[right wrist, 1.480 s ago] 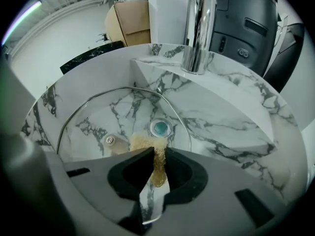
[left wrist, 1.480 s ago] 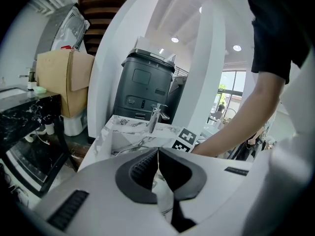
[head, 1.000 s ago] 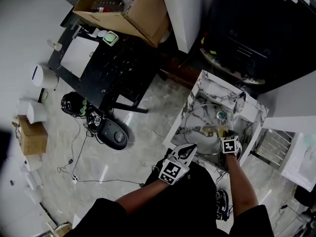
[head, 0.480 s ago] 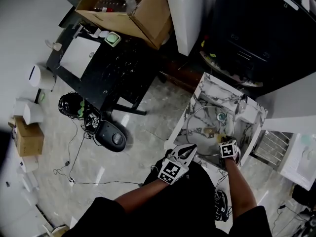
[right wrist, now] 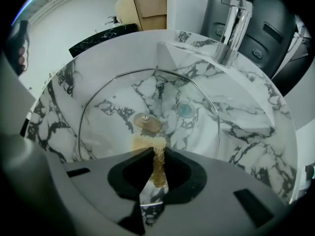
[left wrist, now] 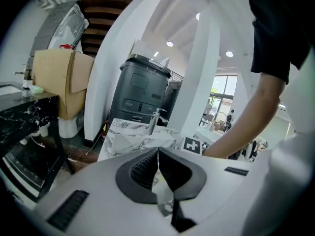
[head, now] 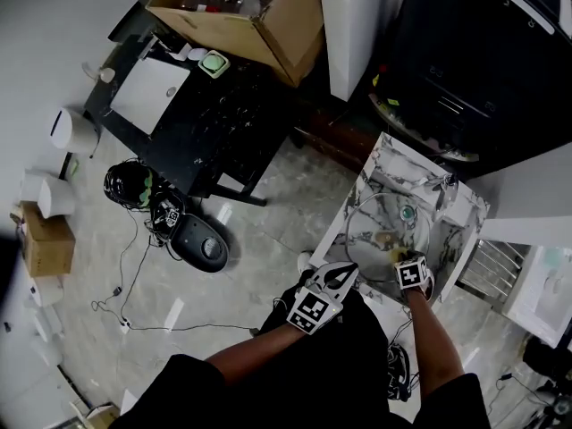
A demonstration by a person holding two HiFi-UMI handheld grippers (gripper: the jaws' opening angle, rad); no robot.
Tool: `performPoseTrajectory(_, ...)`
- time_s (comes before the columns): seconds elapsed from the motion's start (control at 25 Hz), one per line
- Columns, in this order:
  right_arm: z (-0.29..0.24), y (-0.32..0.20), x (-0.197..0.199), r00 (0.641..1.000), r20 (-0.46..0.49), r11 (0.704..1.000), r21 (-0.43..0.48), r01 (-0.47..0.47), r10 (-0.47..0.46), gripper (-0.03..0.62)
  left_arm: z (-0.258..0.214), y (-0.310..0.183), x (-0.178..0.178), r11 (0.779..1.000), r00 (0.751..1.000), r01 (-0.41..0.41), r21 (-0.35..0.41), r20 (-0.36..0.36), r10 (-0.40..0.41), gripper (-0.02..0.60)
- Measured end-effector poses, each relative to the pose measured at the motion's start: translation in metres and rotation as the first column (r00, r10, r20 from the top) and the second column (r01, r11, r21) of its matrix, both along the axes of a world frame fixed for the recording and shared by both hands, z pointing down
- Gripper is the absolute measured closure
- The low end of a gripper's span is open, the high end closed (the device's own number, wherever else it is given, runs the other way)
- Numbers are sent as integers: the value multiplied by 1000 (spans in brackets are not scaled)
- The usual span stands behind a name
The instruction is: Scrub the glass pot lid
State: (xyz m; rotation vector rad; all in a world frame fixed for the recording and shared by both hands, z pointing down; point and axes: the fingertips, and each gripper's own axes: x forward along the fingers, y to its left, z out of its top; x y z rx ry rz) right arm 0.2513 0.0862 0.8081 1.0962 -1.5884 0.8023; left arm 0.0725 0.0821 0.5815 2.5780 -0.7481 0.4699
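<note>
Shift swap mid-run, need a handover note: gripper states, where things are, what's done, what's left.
Left gripper: shut, empty, held off the front of the sink.
Right gripper: shut on the scrub pad, with the pad against the glass lid beside its centre knob.
The lid lies in the basin, below the faucet.
Done: pad gripped and on the glass.
Left: scrub out to the rim. I can't tell how much is clean. No running water visible.
</note>
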Motion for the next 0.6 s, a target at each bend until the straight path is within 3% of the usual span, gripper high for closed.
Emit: performPoseTrajectory(0.6,-4,-11,-44,1000,16,999,-37,2,-2,531,0,-16,-32,1000,1000,12,-12,-24,-12,565)
